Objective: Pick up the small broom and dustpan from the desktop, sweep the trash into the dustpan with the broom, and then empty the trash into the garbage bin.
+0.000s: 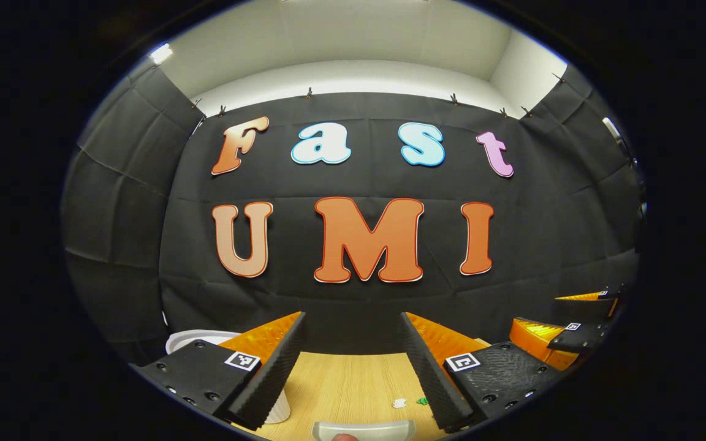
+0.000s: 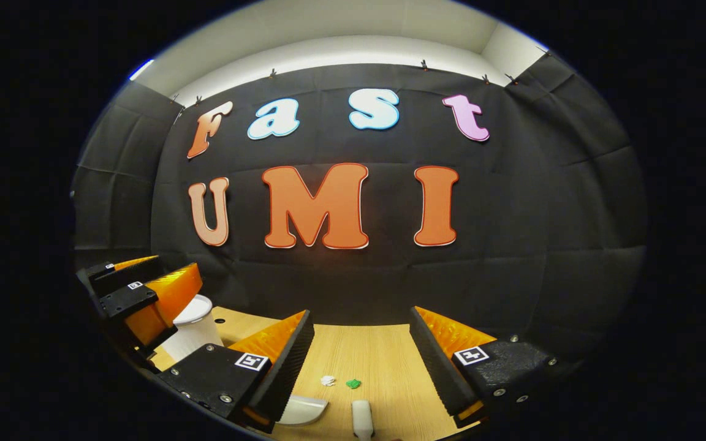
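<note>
Both grippers, left gripper [image 1: 353, 367] and right gripper [image 2: 362, 361], hang wide open above the desk [image 2: 383, 361], holding nothing, probably lining up on the dustpan [image 1: 365, 430] just near of the trash [image 2: 339, 382].

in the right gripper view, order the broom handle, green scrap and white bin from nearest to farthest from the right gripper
1. Broom handle: on the desk just below the right gripper, between its open fingers.
2. Green scrap: a little beyond the handle, centre.
3. White bin: far left, by the left gripper.

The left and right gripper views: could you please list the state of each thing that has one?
Left gripper: open, holding nothing.
Right gripper: open, holding nothing.
Garbage bin: upright on the desktop.
White scrap: unswept.
Green scrap: unswept, beside it.
</note>
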Motion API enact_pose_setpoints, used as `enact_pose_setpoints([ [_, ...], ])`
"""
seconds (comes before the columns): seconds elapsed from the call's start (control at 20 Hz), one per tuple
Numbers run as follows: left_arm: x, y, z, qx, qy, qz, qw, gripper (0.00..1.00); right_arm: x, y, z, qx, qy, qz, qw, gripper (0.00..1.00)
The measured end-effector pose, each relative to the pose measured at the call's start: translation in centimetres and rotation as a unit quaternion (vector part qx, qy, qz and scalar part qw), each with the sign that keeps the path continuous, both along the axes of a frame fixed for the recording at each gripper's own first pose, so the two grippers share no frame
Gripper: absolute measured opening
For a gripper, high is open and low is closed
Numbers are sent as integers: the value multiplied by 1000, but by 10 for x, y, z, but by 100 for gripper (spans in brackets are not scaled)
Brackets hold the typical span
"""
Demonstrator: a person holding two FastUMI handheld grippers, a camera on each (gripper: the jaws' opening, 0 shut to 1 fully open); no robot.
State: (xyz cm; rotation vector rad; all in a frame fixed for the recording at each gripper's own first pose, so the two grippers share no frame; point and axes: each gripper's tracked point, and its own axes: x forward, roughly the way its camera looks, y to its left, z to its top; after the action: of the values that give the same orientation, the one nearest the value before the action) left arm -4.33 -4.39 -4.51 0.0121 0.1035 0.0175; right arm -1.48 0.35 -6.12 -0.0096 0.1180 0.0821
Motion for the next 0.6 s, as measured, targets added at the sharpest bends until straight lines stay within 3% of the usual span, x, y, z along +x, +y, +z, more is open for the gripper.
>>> enact_pose_setpoints([
  [0.35, 0, -7, -44, -9, 74, -17, 997, 94, -1, 2, -32, 4, 56, 6, 998, 93],
  [0.6, -6, -9, -90, -18, 151, -25, 988, 86, -3, 5, -66, 0, 107, 12, 994, 78],
])
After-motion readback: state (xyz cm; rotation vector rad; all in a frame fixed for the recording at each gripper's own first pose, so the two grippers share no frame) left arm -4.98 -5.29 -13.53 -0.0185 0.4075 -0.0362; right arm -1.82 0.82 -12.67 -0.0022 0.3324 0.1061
